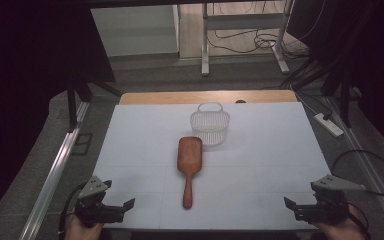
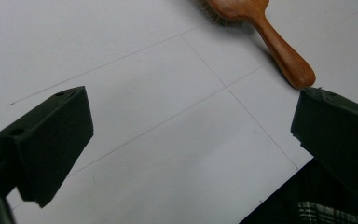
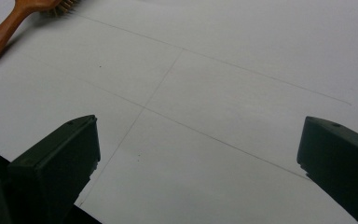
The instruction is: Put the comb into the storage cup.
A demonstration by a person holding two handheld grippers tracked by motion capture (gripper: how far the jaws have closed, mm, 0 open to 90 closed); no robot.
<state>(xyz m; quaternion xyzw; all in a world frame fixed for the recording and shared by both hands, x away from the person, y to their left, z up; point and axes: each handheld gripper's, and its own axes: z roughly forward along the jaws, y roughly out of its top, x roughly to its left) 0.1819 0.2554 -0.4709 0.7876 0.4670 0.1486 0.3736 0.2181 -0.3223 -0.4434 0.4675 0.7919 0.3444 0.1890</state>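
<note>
From the high view we saw the wooden hairbrush lying bristles down in the middle of the white table, its handle pointing towards the near edge and its head just short of the small white basket standing beyond it. Our left gripper and right gripper rested at the near corners, well apart from the brush, both with jaws spread wide and empty. We judged the work in hand to be a first reach for the brush, likely bound for the basket; the handle looked the best place to take it, approached from the near side and squarely across its narrow width.

In the left gripper view the jaws stood open over bare table, with the brush handle off to the far right, its rounded end nearest.

In the right gripper view the jaws were likewise apart and held nothing; the handle and a few bristles showed at the far left.

Nothing lay between either gripper and the brush. Only the basket close behind the head called for care.
</note>
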